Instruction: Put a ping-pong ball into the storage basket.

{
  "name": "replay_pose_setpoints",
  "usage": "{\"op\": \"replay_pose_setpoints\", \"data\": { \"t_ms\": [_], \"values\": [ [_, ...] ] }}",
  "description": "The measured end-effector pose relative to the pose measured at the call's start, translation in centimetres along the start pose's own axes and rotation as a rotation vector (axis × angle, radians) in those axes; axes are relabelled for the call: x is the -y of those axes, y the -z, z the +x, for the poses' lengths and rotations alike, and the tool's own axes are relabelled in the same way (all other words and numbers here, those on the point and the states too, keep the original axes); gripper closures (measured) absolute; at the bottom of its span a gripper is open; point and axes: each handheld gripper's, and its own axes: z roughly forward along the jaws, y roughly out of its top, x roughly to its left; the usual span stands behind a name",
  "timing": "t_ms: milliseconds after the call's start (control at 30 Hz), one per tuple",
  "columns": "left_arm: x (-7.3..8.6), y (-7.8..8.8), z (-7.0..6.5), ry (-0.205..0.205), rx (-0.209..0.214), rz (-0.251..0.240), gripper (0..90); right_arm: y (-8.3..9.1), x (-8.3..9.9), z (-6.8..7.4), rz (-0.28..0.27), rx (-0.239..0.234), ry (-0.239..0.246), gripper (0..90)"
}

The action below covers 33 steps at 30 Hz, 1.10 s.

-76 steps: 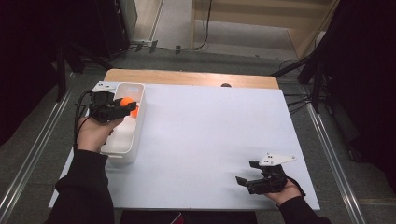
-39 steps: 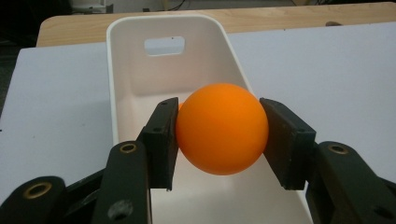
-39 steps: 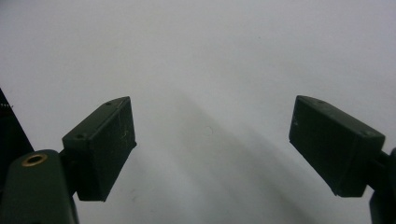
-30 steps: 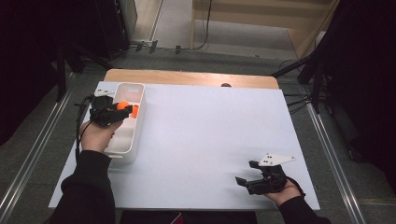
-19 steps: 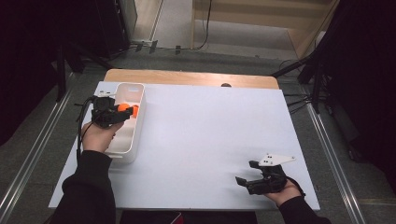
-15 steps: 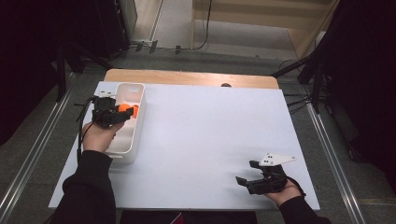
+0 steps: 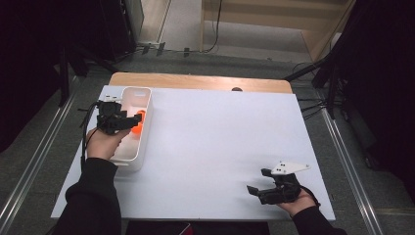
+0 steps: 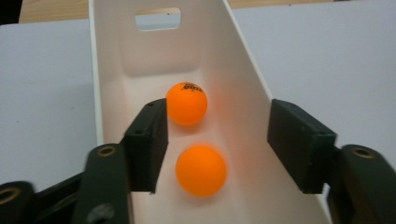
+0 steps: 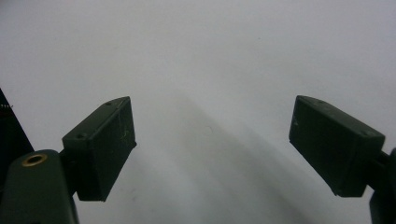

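When you look down from the high view, a white table point(image 7: 210, 147) sits in the middle of the room. On its left side stands a long white bin point(image 7: 143, 127). The left gripper point(image 7: 133, 122) hangs over the bin, held in the person's left hand point(image 7: 102, 143). Something orange point(image 7: 138, 122) peeks out right at its tips, inside the bin. Far away, at the near right corner of the table, the right hand point(image 7: 293, 199) holds the right gripper point(image 7: 257, 187) low over the bare white top, well apart from the bin.

As the left gripper view looks along its own claw, the left gripper point(image 8: 217, 140) has its jaws a fair way apart, and they have just been opening. Two orange balls lie in the bin point(image 8: 243, 79) below. The near ball point(image 8: 201, 170) is between the jaws, a bit blurry, and the pads do not press on it. The far ball point(image 8: 186, 103) lies just past it, close by the tip of the left jaw, with small dark print on top. A hand hole point(image 8: 158, 18) is cut in the bin's far end wall.

While the right gripper view looks along its claw, the right gripper point(image 9: 212, 140) has its jaws spread wide with nothing between them. Below them is the plain white table point(image 9: 205, 60).
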Motion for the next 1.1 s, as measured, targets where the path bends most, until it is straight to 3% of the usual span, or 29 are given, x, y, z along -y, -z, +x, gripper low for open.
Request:
{"op": "replay_pose_setpoints", "data": {
  "t_ms": [100, 300, 567, 700, 800, 900, 967, 1100],
  "values": [
    [-0.2, 0.2, 0.3, 0.018, 0.033, -0.01, 31.8, 0.0, 0.0, 0.0, -0.002, -0.001, -0.005, 12.9],
    [-0.4, 0.8, 0.0, -0.005, 0.064, -0.016, 28.7, 0.0, 0.0, 0.0, 0.001, -0.001, 0.002, 12.9],
    [-0.8, 2.0, -0.4, -0.006, 0.164, -0.022, 25.3, 0.0, -0.1, 0.0, 0.004, 0.001, -0.002, 12.9],
    [-0.9, 2.6, -0.8, -0.015, 0.179, -0.039, 25.2, 0.0, -0.1, 0.1, 0.006, -0.001, -0.003, 12.9],
    [-0.9, 2.9, -1.2, -0.036, 0.179, -0.032, 25.2, 0.0, 0.0, 0.0, 0.0, 0.001, -0.004, 12.9],
    [-1.0, 3.3, -1.7, -0.051, 0.213, -0.025, 25.2, 0.0, 0.0, 0.0, -0.004, 0.0, -0.001, 12.9],
    [-1.1, 3.7, -2.0, -0.077, 0.206, -0.02, 25.3, 0.0, 0.0, -0.1, -0.003, 0.0, -0.001, 12.9],
    [-1.0, 4.1, -2.4, -0.086, 0.229, -0.019, 25.3, 0.0, 0.0, -0.1, -0.003, 0.0, -0.001, 13.0]
  ]
}}
